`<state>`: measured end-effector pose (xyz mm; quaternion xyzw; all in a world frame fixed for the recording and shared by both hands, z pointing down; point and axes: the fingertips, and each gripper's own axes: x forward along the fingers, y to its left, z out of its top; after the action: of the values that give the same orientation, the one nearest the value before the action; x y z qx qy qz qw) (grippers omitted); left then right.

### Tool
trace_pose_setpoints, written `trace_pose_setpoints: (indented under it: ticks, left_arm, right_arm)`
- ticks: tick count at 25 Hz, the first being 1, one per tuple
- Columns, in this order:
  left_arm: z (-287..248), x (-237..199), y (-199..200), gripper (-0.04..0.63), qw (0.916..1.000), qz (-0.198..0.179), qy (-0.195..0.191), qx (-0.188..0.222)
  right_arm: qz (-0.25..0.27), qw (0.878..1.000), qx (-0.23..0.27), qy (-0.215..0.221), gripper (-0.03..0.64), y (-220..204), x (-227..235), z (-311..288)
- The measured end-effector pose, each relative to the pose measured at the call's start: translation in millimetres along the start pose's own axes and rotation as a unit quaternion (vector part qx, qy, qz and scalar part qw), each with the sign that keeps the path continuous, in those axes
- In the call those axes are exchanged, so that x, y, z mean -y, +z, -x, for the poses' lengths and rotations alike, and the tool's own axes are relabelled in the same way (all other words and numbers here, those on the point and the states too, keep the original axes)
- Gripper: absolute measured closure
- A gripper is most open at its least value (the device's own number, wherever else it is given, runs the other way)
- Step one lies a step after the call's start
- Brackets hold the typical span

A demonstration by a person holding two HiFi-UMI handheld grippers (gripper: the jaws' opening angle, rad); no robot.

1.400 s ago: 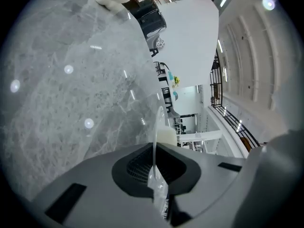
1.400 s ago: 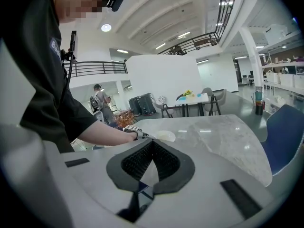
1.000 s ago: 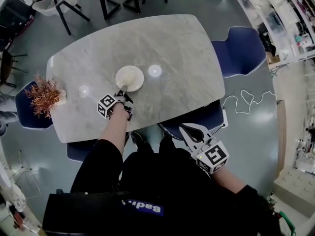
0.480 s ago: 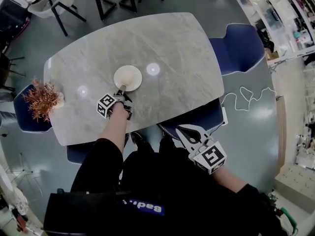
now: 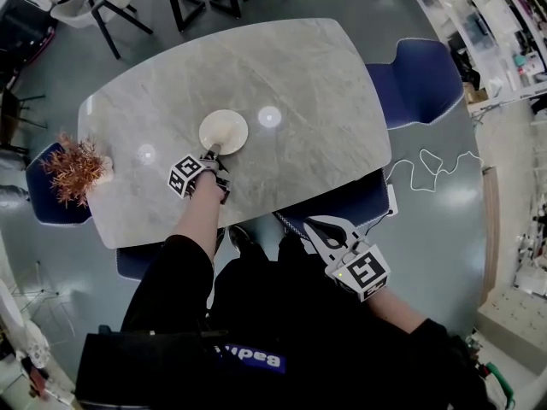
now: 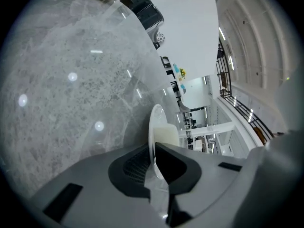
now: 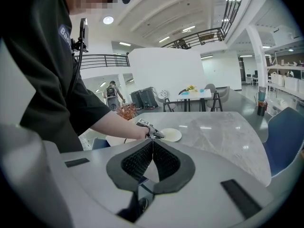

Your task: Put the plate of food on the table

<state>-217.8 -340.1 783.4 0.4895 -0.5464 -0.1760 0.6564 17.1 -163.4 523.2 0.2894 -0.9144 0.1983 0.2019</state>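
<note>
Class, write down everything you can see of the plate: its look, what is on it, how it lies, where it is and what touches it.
The plate is small, round and white, with a thin raised rim and a glossy, ceramic-like look. A pale cream mound of food sits on it. It lies level on the grey marbled table, toward the person's side, and looks set down. The left gripper has its jaws shut on the near rim.

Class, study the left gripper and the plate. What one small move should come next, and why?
Probably open the left gripper and let go: its jaws are shut on the rim of the plate, which appears to sit flat on the table, well in from the edge.
</note>
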Motion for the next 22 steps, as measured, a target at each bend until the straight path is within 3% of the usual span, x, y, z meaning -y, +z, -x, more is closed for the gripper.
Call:
trace_pose_setpoints:
  ticks: [6,14,22]
  left_arm:
    - [2.9,-3.3,-3.1,0.535,0.9969,-0.060,0.043,-0.026]
    - [7.7,-7.2,-1.1,0.491,0.9812,-0.157,0.102,-0.047]
    - [14.1,-19.4,0.1,0.489,0.9726,-0.192,0.121,-0.050]
  right_arm:
    - [0.001,1.000,-0.011,0.008,0.606,1.7,-7.4,-3.2]
    - [0.004,1.000,0.002,0.008,0.606,-2.8,-2.9,-1.9]
    - [-0.008,1.000,-0.003,0.009,0.606,-0.9,-1.4,-1.5]
